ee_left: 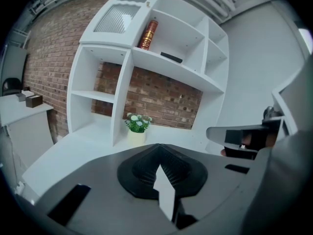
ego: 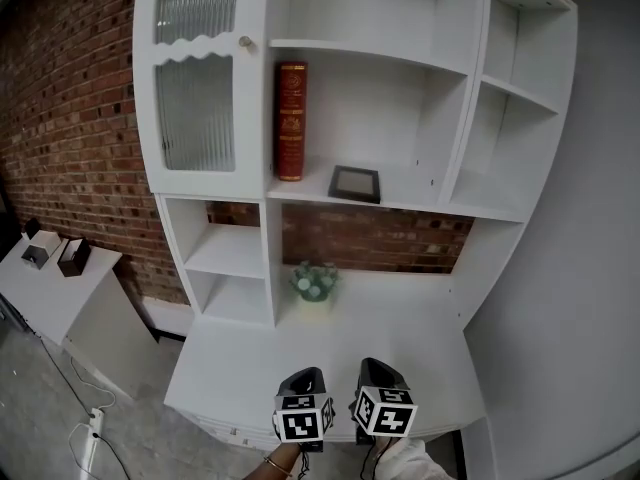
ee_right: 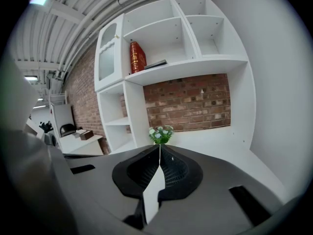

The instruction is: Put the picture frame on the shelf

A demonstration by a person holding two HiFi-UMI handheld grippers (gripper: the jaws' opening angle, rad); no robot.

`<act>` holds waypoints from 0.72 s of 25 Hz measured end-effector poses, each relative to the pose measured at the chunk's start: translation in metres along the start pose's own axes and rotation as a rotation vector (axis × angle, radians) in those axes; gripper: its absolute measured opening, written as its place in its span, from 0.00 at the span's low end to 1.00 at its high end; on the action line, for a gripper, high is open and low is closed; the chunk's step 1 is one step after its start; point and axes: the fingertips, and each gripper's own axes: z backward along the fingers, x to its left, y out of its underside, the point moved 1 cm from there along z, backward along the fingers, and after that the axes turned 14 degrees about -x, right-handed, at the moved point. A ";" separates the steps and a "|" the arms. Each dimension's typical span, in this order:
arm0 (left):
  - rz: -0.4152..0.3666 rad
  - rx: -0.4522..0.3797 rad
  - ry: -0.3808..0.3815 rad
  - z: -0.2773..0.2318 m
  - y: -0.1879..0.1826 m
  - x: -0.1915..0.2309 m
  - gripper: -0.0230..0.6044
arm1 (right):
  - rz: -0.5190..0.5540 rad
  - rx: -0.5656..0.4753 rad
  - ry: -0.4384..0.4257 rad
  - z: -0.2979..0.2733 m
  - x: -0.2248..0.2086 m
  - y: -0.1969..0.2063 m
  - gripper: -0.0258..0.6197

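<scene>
A dark picture frame [ego: 355, 183] lies flat on the middle shelf [ego: 400, 200] of the white unit, right of an upright red book [ego: 291, 120]. The left gripper view shows the frame [ee_left: 171, 58] edge-on beside the book [ee_left: 148, 35], and so does the right gripper view, frame [ee_right: 155, 63] next to book [ee_right: 137, 57]. My left gripper [ego: 303, 378] and right gripper [ego: 378, 370] hover side by side over the desk's front edge, far below the frame. Both are shut with nothing between the jaws, left [ee_left: 159, 151] and right [ee_right: 160, 151].
A small potted plant [ego: 314, 286] stands on the white desk top [ego: 240, 358] under the shelf. A ribbed-glass cabinet door [ego: 195, 108] fills the unit's upper left. A low white side table [ego: 45, 293] with small boxes stands at the left; a power strip [ego: 95, 423] lies on the floor.
</scene>
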 end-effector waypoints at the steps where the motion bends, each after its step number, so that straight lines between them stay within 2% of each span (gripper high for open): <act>1: 0.008 0.001 -0.010 0.001 0.001 -0.001 0.05 | -0.002 0.001 -0.010 0.001 -0.001 0.000 0.08; 4: 0.025 -0.011 -0.034 0.001 -0.003 -0.010 0.05 | -0.006 0.000 -0.033 0.005 -0.012 -0.002 0.08; 9: -0.007 -0.025 -0.063 -0.001 -0.009 -0.025 0.05 | -0.022 0.004 -0.050 0.009 -0.028 -0.004 0.08; 18: -0.014 -0.029 -0.102 -0.001 -0.005 -0.039 0.05 | -0.026 0.008 -0.106 0.015 -0.037 -0.006 0.08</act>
